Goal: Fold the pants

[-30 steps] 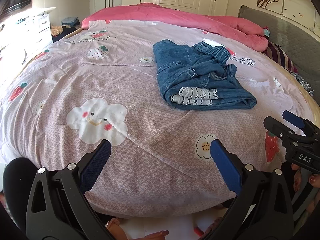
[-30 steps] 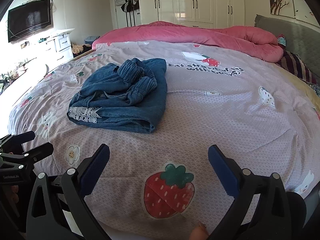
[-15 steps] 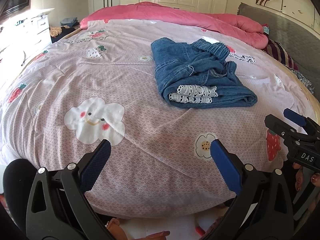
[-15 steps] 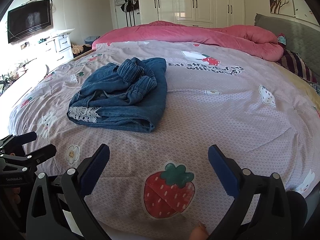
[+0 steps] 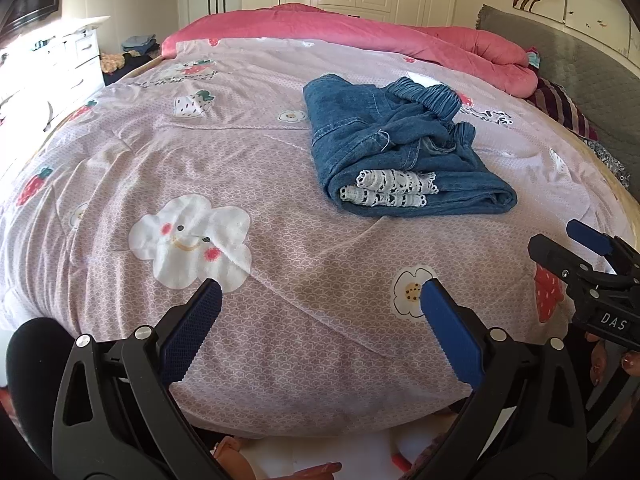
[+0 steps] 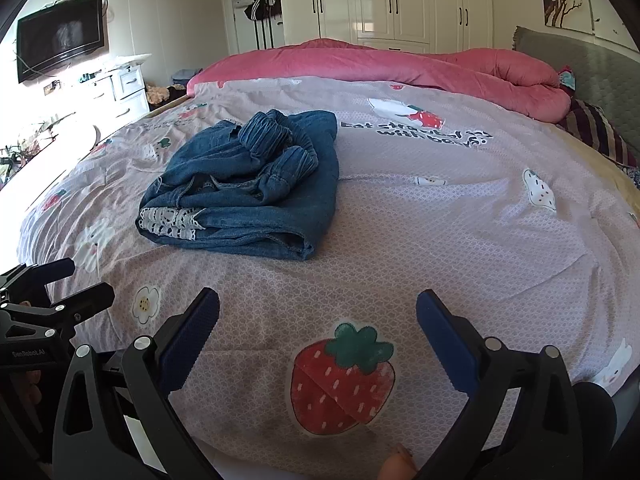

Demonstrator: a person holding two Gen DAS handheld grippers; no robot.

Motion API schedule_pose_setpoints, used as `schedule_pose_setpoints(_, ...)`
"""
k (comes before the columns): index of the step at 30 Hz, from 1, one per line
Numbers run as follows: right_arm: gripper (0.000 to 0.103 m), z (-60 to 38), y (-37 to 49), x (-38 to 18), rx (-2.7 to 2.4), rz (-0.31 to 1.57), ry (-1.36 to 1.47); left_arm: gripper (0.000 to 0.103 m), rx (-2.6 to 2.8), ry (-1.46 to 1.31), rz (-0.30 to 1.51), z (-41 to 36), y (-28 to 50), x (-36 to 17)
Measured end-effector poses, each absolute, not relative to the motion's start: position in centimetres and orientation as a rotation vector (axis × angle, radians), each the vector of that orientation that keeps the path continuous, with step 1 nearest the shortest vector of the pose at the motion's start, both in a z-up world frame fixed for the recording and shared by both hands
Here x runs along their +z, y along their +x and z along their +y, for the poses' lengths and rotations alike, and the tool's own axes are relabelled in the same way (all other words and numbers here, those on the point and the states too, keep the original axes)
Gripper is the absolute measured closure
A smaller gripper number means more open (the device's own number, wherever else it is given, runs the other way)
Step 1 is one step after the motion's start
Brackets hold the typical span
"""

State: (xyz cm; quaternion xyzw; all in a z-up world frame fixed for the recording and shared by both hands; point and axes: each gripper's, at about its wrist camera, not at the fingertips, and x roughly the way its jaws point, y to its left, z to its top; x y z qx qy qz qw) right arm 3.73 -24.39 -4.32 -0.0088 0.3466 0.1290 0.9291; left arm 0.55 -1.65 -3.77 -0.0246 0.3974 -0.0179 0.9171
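Blue denim pants with white lace cuffs lie folded in a compact bundle on the pink printed bedspread, right of centre in the left wrist view. In the right wrist view the pants lie left of centre. My left gripper is open and empty, held over the near edge of the bed, well short of the pants. My right gripper is open and empty above a strawberry print near the bed edge. Each gripper shows at the side of the other view.
A rolled pink duvet lies along the far side of the bed. A grey headboard and a striped pillow are at the right. White drawers and a wall TV stand at the left, wardrobes behind.
Both views have shifted slightly, so the pants sit a little nearer and lower in frame. Both grippers stay open and empty.
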Motion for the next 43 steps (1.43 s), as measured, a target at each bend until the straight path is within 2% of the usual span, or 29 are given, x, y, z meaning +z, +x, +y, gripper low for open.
schedule_pose_setpoints(27, 0.004, -25.5, 4.9, -5.0, 0.247, 0.729, 0.003, 0.009, -0.041, -0.09, 0.859, -1.3, 1.6, -4.1)
schedule_pose_setpoints(33, 0.004, -26.8, 6.1, -5.5, 0.214, 0.738, 0.014, 0.009, -0.015, -0.087, 0.789, -0.9, 1.5, -2.8)
schedule_pose_setpoints(38, 0.004, -30.5, 7.7, -4.4, 0.151, 0.724, 0.087, 0.009, 0.029, -0.17, 0.847, 3.2, 4.4, -2.2)
schedule_pose_setpoints(43, 0.005, -39.5, 12.3, -2.1, -0.037, 0.665, 0.198, 0.009, 0.199, -0.17, 0.885, 11.7, 10.2, -1.7)
